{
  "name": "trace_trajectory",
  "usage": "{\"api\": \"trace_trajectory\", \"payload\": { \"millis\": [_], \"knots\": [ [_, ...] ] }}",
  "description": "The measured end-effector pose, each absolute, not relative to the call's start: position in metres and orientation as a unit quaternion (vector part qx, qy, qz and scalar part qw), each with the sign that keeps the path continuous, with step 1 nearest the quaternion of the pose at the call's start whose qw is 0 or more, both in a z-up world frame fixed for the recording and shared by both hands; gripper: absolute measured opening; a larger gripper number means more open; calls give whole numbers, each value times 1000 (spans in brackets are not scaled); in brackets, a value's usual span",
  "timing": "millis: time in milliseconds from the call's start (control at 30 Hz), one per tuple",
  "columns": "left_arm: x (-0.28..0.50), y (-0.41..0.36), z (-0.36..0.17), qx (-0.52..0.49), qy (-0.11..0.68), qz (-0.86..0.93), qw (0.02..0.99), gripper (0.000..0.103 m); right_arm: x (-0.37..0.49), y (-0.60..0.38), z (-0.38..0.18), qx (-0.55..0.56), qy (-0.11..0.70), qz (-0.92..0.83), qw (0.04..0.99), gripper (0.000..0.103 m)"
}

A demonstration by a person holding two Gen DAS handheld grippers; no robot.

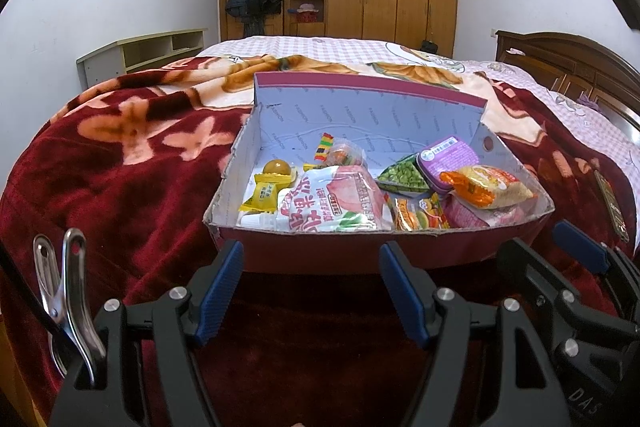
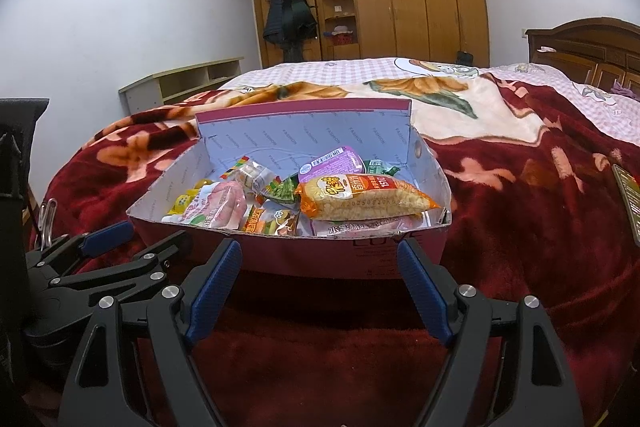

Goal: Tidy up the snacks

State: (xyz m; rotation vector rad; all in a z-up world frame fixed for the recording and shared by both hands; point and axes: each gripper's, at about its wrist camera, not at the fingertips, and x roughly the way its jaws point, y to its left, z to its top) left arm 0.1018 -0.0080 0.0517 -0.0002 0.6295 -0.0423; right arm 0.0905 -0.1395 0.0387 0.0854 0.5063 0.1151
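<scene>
Left gripper [image 1: 312,291] and right gripper [image 2: 320,287]: side by side, jaws spread wide, nothing between them, low over the red blanket [image 1: 120,163] just short of the box [image 1: 348,251]. Inside the box: snacks in a loose heap, among them a yellow candy [image 1: 267,189], a pink pouch [image 1: 340,203], green peas [image 1: 402,177], a purple tub [image 1: 452,155], an orange noodle pack [image 2: 364,198]. A scene fitting either a finished gathering or a sort about to start. For any pick: thin edges pinched, soft packs held gently, no dragging of neighbours.
</scene>
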Motion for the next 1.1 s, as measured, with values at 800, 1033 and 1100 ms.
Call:
{"api": "trace_trajectory", "payload": {
  "millis": [800,1033,1100],
  "knots": [
    [101,-8,52,0,309,-21,951,74,90,-140,39,42,250,57,966,82],
    [101,-8,53,1,305,-18,952,74,90,-140,38,42,250,56,966,82],
    [101,-8,53,1,303,-17,953,74,90,-140,39,43,249,56,966,82]
  ]
}}
